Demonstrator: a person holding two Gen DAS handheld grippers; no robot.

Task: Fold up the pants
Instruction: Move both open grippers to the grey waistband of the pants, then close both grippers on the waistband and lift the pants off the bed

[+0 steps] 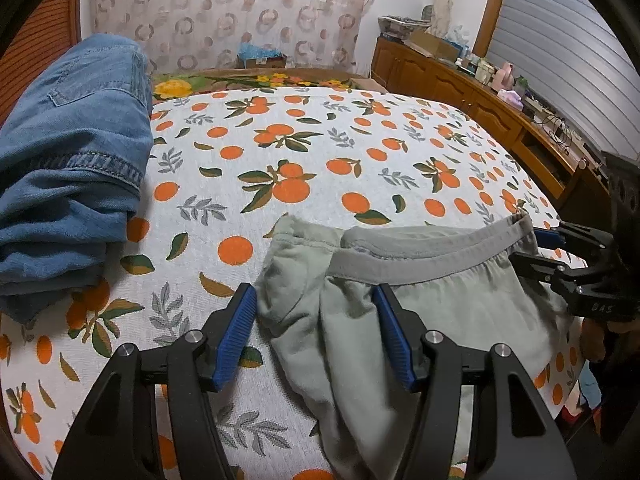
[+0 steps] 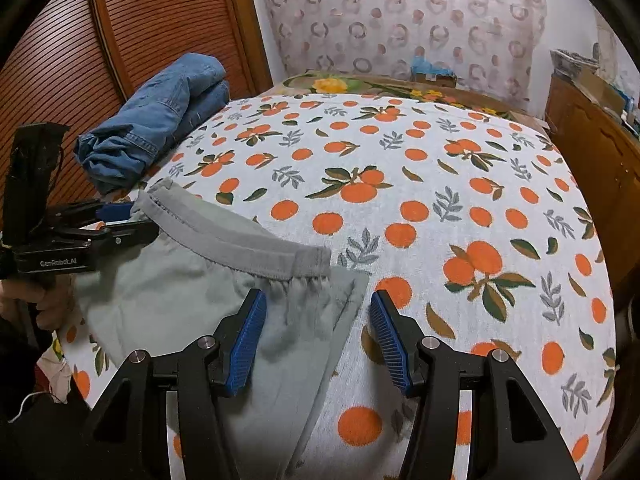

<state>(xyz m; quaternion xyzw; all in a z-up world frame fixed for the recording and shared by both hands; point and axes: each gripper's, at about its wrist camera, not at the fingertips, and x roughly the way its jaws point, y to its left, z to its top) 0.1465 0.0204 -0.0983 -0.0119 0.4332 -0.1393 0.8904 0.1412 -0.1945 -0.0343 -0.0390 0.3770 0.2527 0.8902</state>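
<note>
Over near bed edge: left gripper (image 1: 316,304) and right gripper (image 2: 318,308), both spread, gripping nothing, pads straddling either end of grey pants (image 1: 440,292) lying flat on orange-print bedspread (image 1: 320,152); folded jeans (image 1: 72,160) far left.

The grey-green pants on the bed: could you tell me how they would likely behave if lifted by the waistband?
The grey-green pants would probably go floppy and drape, since the thin fabric already lies in soft wrinkles. The gathered waistband looks elastic, so it may stretch. They seem light, and a push would likely bunch them on the bedsheet.
</note>
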